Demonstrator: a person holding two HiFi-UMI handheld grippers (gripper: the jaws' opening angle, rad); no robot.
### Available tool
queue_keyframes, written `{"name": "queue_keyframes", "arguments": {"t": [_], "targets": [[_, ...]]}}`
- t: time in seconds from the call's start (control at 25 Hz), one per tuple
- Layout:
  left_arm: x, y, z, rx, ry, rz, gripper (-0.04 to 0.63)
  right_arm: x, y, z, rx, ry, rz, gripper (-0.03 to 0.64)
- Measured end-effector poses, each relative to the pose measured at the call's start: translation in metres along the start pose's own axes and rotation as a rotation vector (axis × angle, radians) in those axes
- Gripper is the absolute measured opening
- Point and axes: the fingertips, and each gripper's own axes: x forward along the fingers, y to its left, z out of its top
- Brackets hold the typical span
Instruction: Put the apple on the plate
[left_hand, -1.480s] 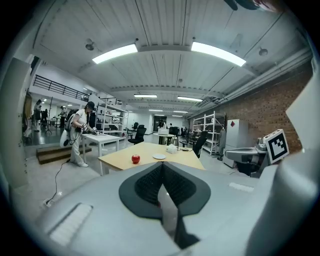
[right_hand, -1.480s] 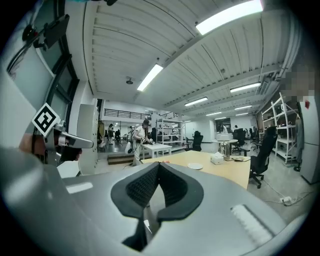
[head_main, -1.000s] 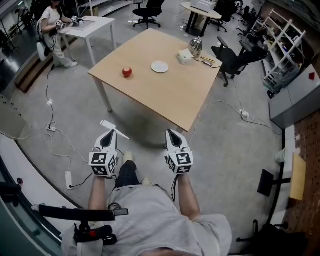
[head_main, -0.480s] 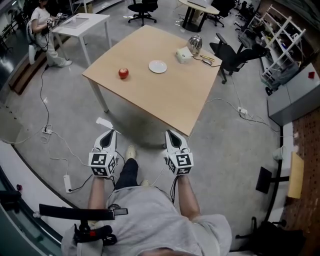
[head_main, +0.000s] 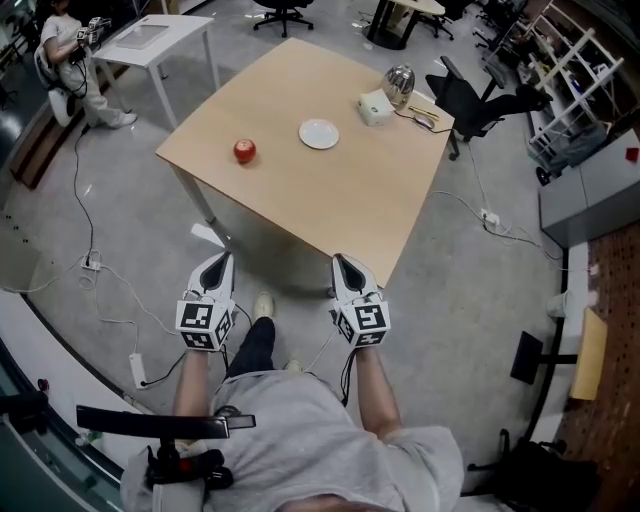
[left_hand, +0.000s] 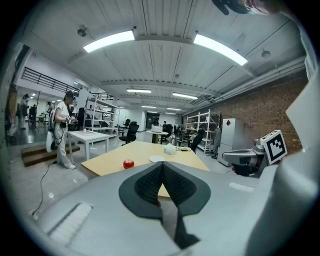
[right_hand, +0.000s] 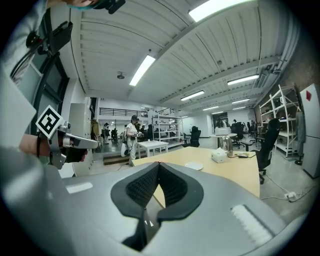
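Red apple (head_main: 244, 151) sits on table; empty white plate (head_main: 319, 134) nearby, apart.

The head view looks from high up, steeply down. The left grey gripper (head_main: 226, 258) and the right grey gripper (head_main: 338, 260) sit close below it, and the big square light-wood table (head_main: 350, 200) lies farther ahead. Each gripper view sits low and looks almost level along its own jaws, facing that table from well away. All three views share one part: the table top and its small round white plate (head_main: 319, 134).
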Motion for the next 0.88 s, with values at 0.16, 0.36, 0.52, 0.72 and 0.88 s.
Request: {"name": "queue_keyframes", "arguments": {"t": [0.16, 0.36, 0.52, 0.72, 0.88], "targets": [[0.023, 0.012, 0.010, 0.000, -0.001, -0.014, 0.020, 0.025, -0.008, 0.005, 0.000, 0.014, -0.004, 0.006], [0.049, 0.033, 0.015, -0.004, 0.014, -0.020, 0.020, 0.057, -0.013, 0.010, 0.004, 0.026, -0.007, 0.006], [0.067, 0.053, 0.020, -0.004, 0.019, -0.024, 0.020, 0.084, -0.014, 0.015, 0.003, 0.032, -0.011, 0.006], [0.089, 0.078, 0.029, 0.014, 0.012, -0.021, 0.020, 0.116, -0.013, 0.022, -0.002, 0.041, -0.016, 0.006], [0.105, 0.095, 0.035, 0.012, 0.011, -0.032, 0.020, 0.140, -0.014, 0.026, -0.004, 0.048, -0.022, 0.006]]}}
